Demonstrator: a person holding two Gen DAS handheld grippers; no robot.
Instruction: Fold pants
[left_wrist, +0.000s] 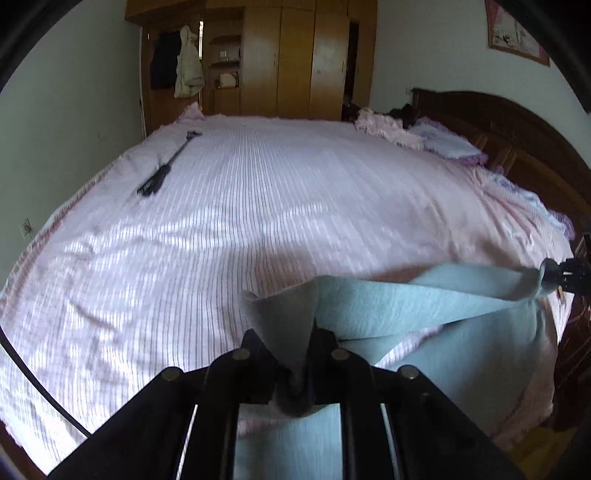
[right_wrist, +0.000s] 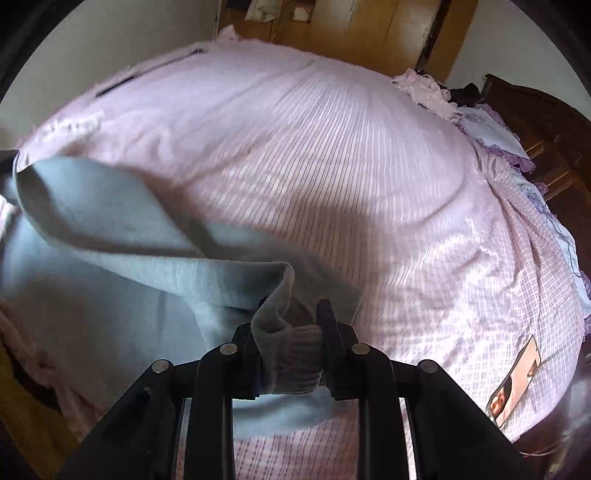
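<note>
Both the left gripper (left_wrist: 291, 354) and the right gripper (right_wrist: 291, 332) pinch the blue pants (left_wrist: 461, 347) above the bed (left_wrist: 258, 192), so a loose pinch could drop them into a messy heap.

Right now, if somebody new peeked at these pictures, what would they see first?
First, the light blue pants held up over the near edge of the bed, one end pinched by the left gripper and the ribbed end by the right gripper. Next, the big pink striped bedspread filling the view, with a long black tool lying on its far left side.
</note>
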